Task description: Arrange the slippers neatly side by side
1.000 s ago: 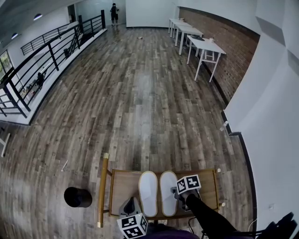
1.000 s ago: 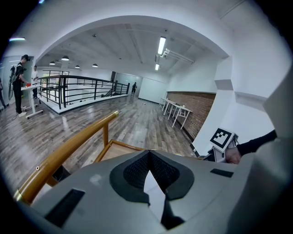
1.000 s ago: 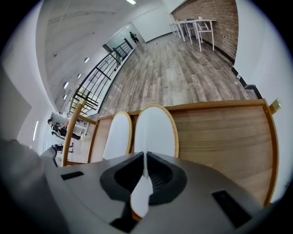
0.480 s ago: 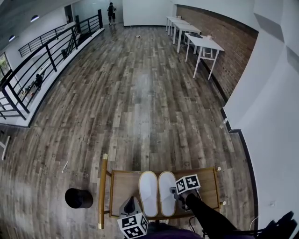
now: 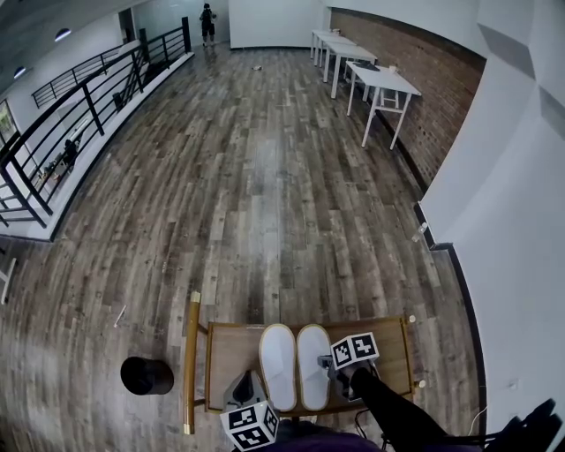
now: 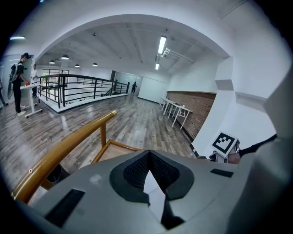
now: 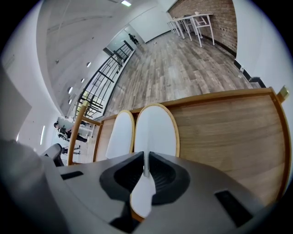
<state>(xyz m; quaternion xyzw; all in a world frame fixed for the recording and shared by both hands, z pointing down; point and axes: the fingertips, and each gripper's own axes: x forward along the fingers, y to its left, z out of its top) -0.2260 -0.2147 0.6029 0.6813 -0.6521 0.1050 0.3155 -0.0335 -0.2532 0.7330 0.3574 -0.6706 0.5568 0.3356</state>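
Entry: left white flat slipper (image 5: pixel 279 365) and right white flat slipper (image 5: pixel 313 362) lying side by side on the light wooden table (image 5: pixel 231 351); we are pinching the right one's near heel in the right gripper (image 7: pixel 145 170), jaws closed, left gripper (image 6: pixel 149 170) closed empty, judging a light, level heel-squaring best.

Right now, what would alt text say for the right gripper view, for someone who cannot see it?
The right tool grips the near end of a white slipper, which lies flat, close beside a second white slipper on a wooden table. Beyond are a wood floor, black railings and white desks by a brick wall.
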